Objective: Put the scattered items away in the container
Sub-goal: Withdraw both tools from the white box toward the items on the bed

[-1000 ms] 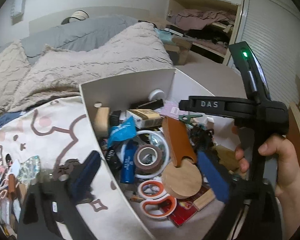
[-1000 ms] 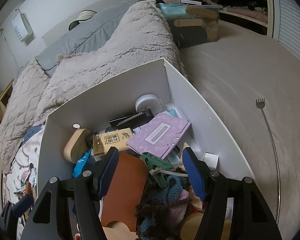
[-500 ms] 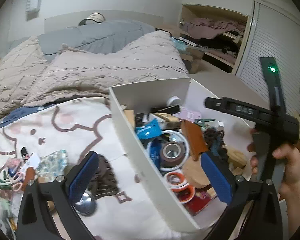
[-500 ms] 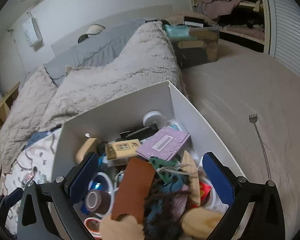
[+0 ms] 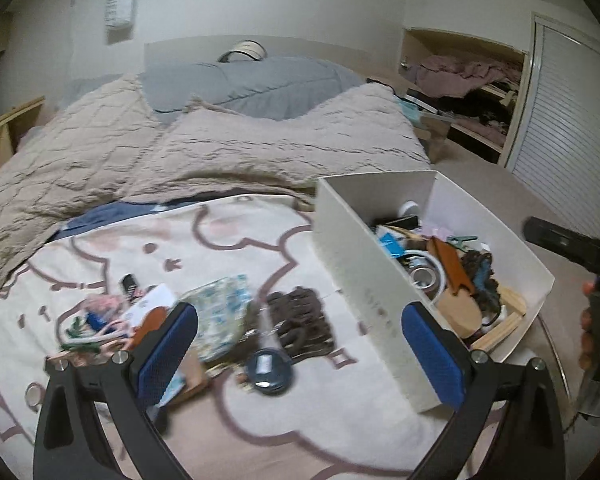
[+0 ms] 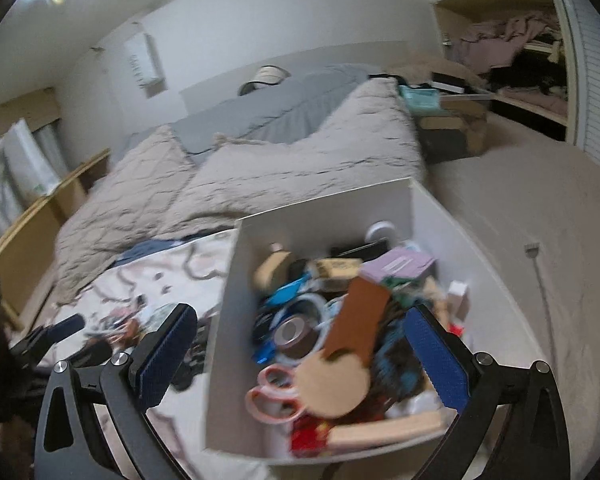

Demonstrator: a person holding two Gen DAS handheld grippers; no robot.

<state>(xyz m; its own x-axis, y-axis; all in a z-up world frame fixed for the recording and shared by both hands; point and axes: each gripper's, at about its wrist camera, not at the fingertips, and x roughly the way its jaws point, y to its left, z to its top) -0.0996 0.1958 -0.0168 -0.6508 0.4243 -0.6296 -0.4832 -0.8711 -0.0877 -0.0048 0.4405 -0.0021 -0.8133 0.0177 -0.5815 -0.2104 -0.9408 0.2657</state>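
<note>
A white box (image 5: 364, 272) full of small items stands on the bed; it also shows in the right wrist view (image 6: 224, 320). Left of it on the cartoon blanket (image 5: 228, 256) lie scattered items: a dark knitted piece (image 5: 300, 320), a round dark blue disc (image 5: 269, 369), a patterned pouch (image 5: 220, 312) and a small pile of bits (image 5: 100, 320). My left gripper (image 5: 298, 356) is open and empty above the disc and knitted piece. My right gripper (image 6: 300, 356) is open and empty, raised over the box's near left part.
A beige quilt (image 5: 220, 148) and grey duvet (image 5: 252, 84) lie beyond the blanket. Bare carpet (image 6: 540, 208) with a back scratcher (image 6: 540, 276) is right of the box. An open closet (image 5: 468, 92) is at far right. The other gripper (image 5: 592, 264) is beside the box.
Both grippers have pulled back and up from the box. The left has swung left over the scattered items. The right jaws have opened wide; the knitted bundle it held now lies in the box.
</note>
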